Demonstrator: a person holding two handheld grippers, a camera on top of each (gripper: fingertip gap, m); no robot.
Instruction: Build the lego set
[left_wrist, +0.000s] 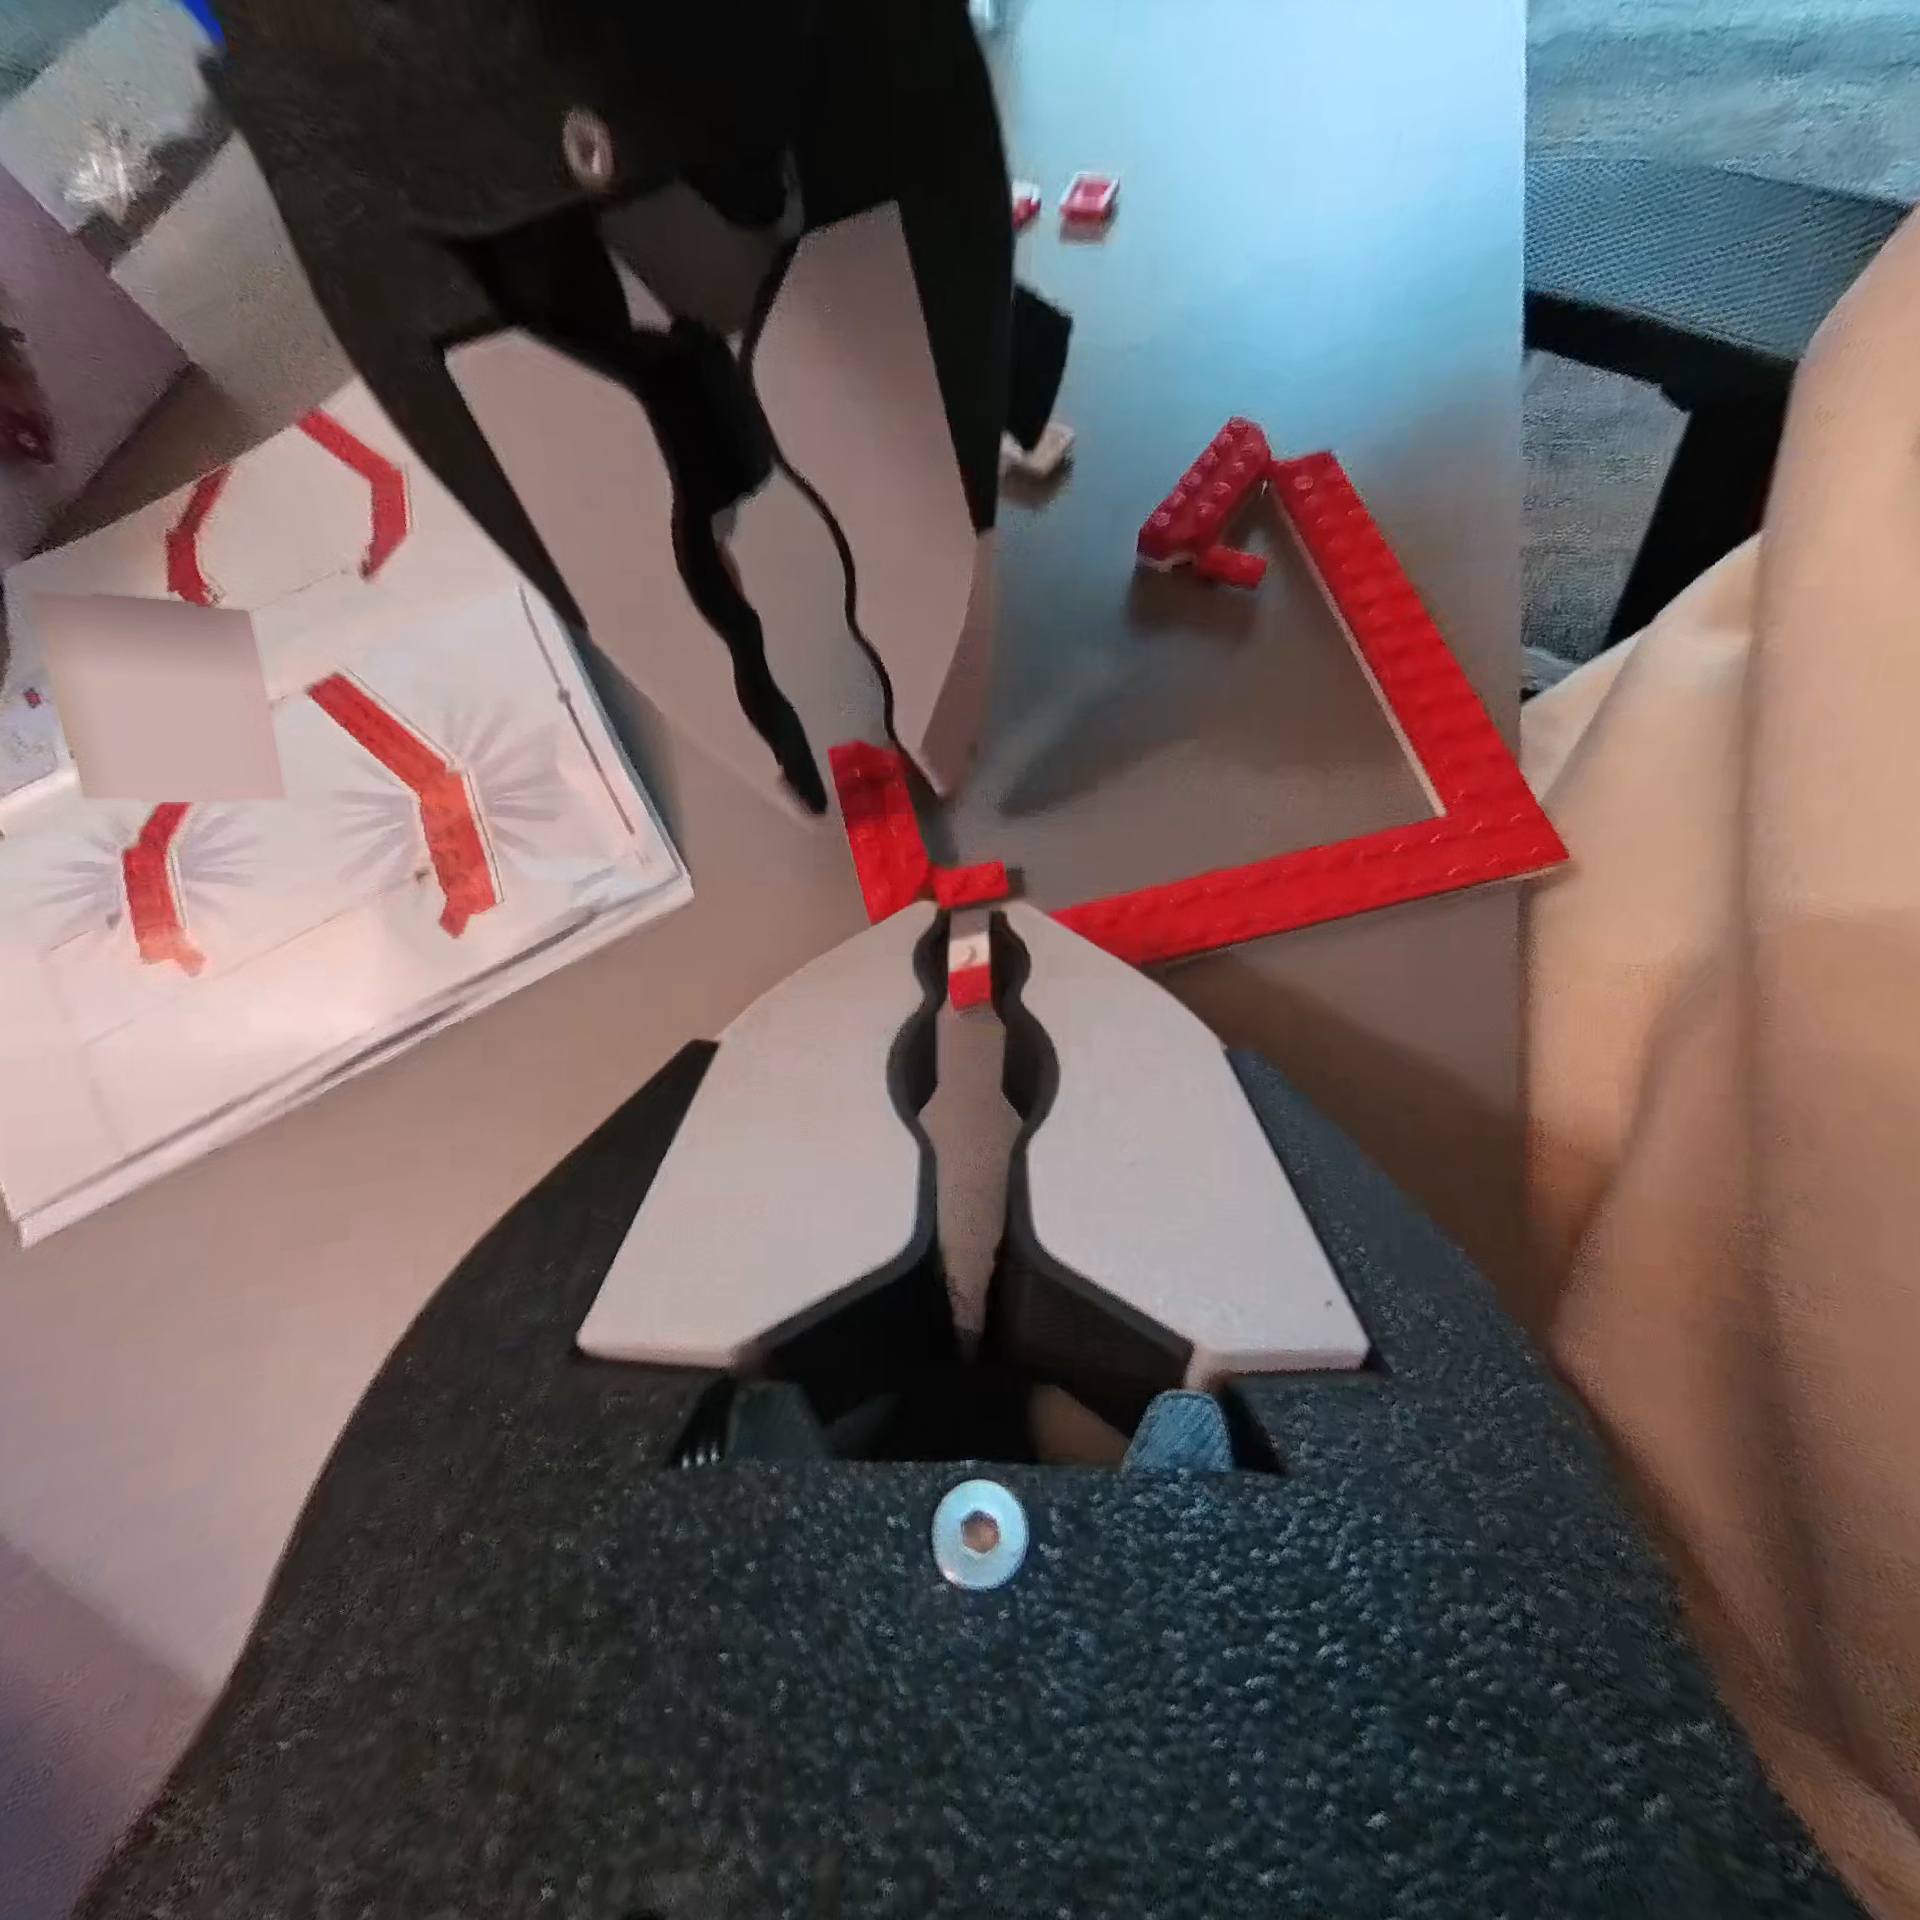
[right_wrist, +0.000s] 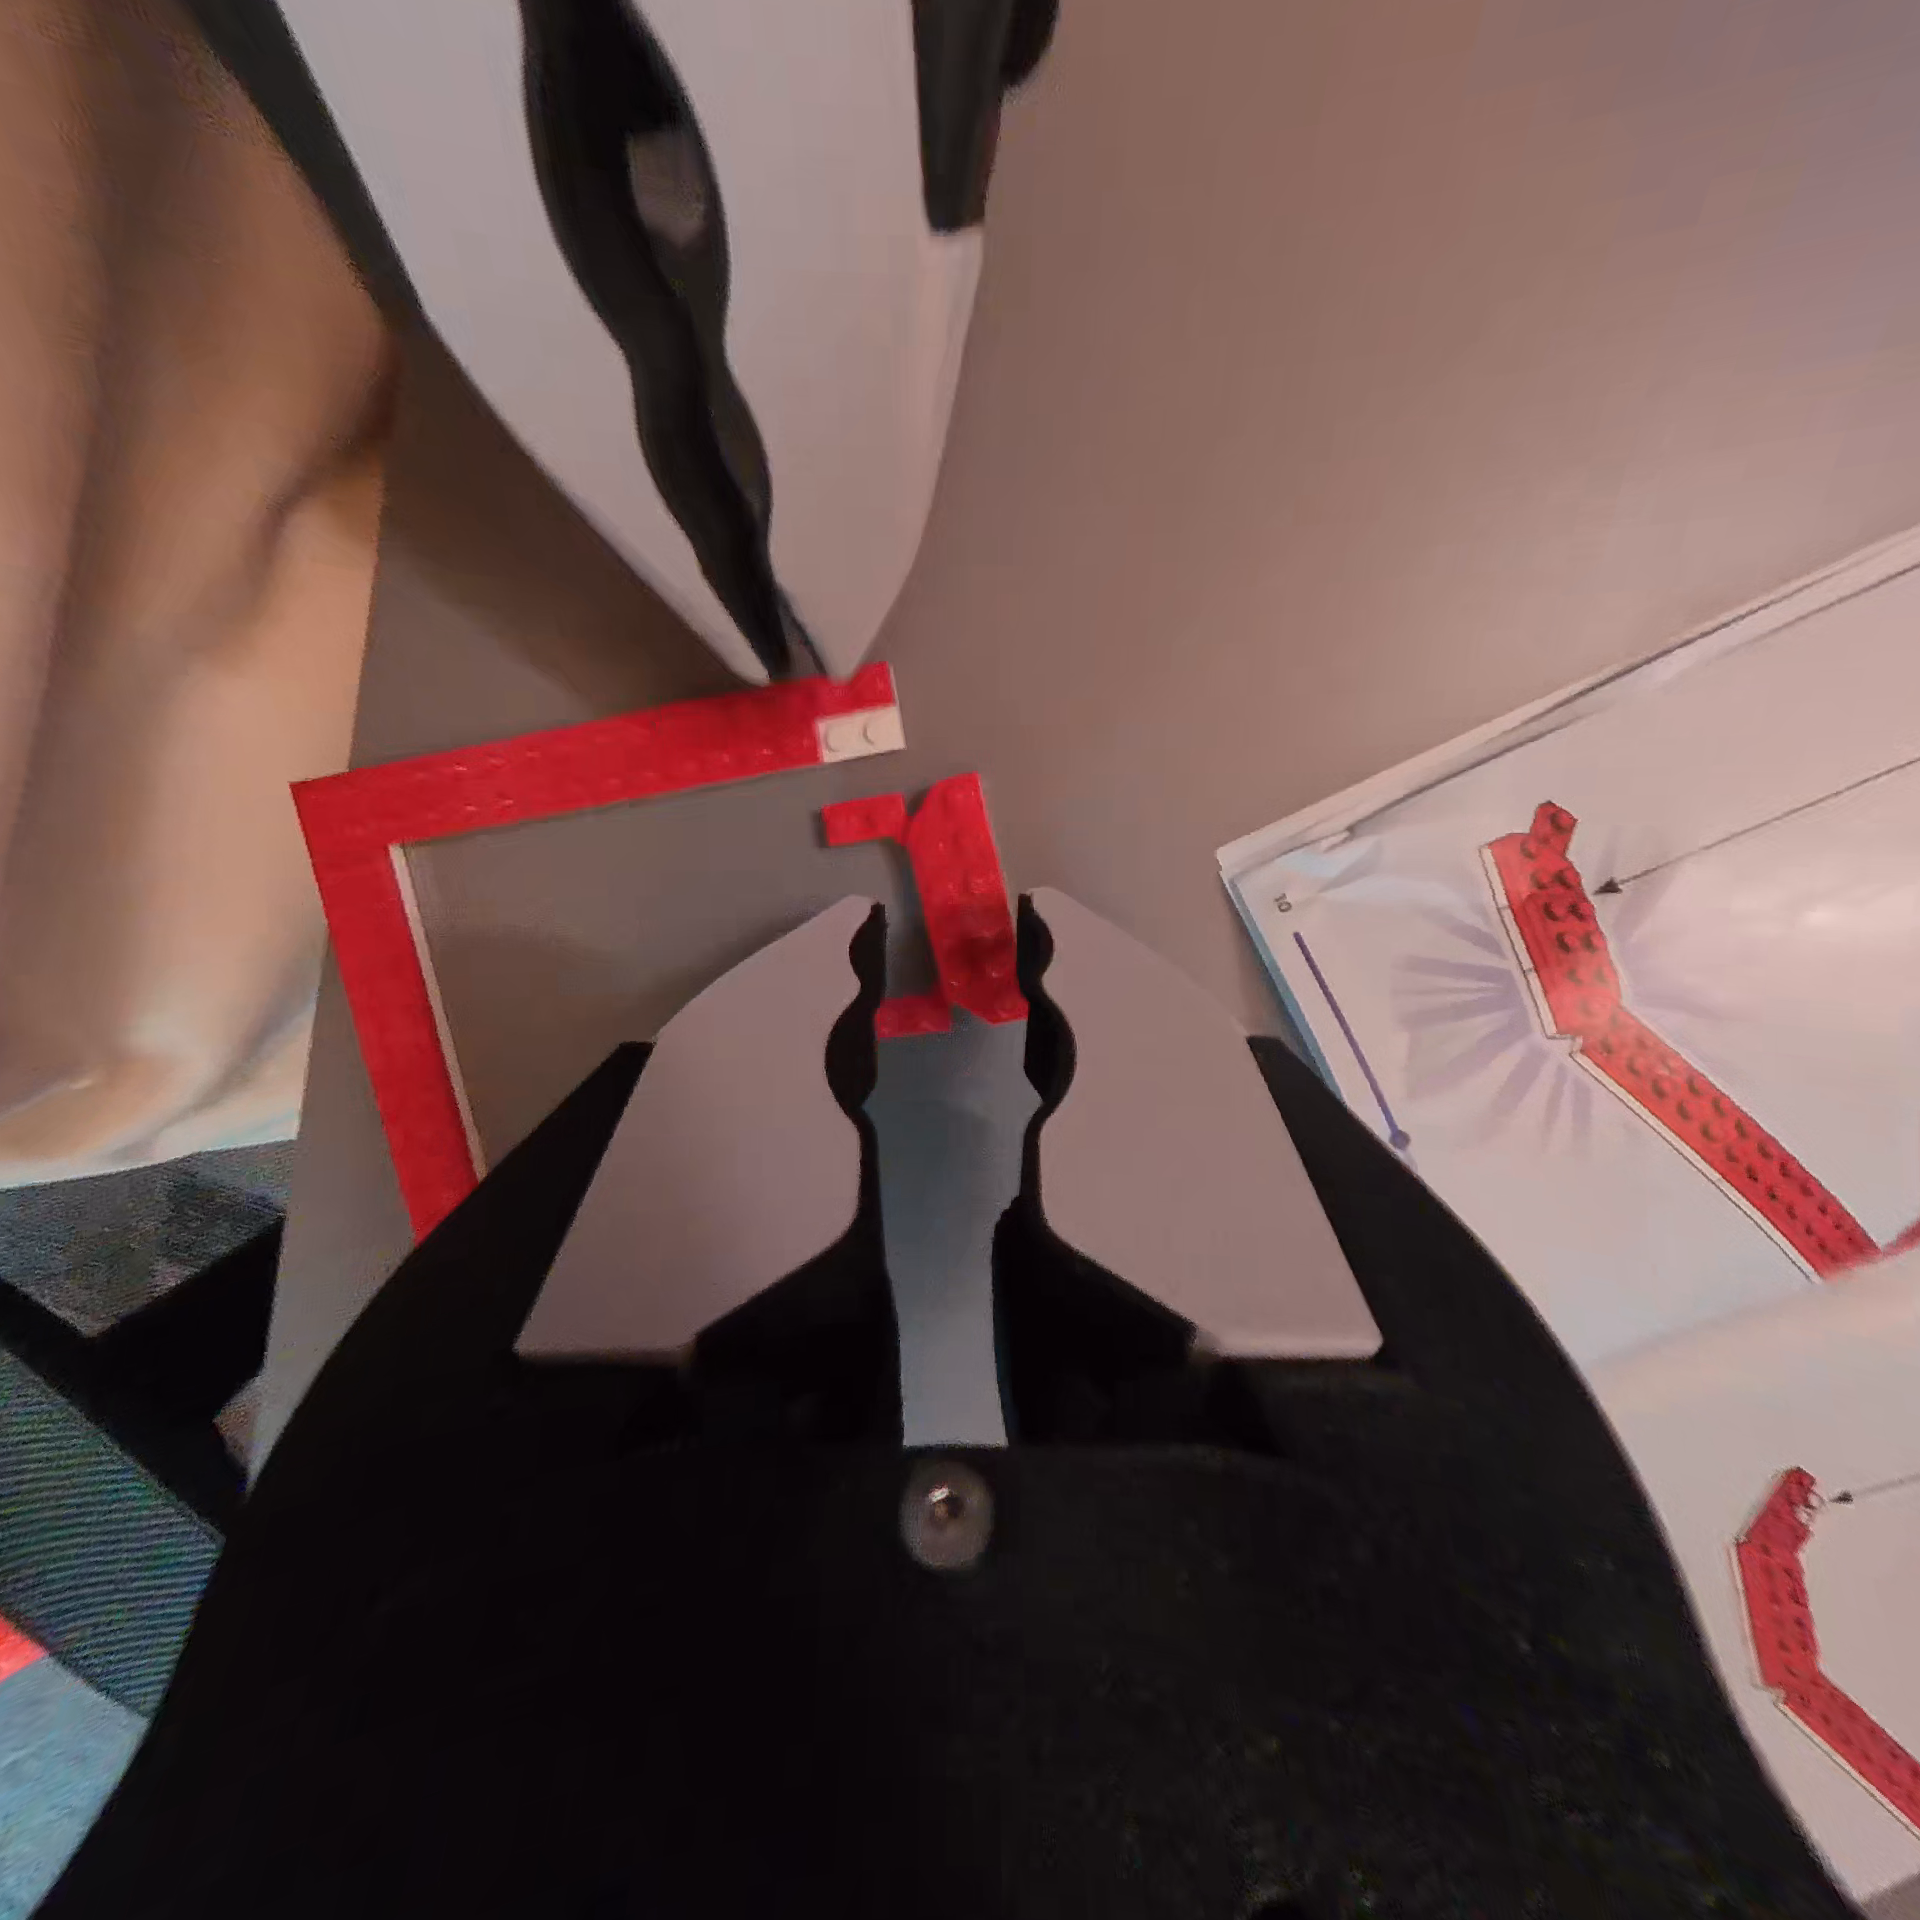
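A red L-shaped frame (left_wrist: 1455, 727) of long plates lies flat on the grey table; it also shows in the right wrist view (right_wrist: 353, 935). My left gripper (left_wrist: 971, 940) is shut on the frame's near end, where a small white plate (right_wrist: 860, 736) shows. My right gripper (right_wrist: 954, 920) is shut on a short red angled piece (right_wrist: 971, 904) and holds it just beside that frame end. In the left wrist view the right gripper (left_wrist: 873, 795) comes down from above with the piece (left_wrist: 883, 831) at its tips.
An open instruction booklet (left_wrist: 312, 831) lies on the left of the table, and shows in the right wrist view (right_wrist: 1662, 1039). A loose red brick assembly (left_wrist: 1210, 499) and small red pieces (left_wrist: 1091, 195) lie farther back. A beige sleeve (left_wrist: 1714, 935) fills the table edge at the right. About 5 centimetres separates my left fingertips from my right.
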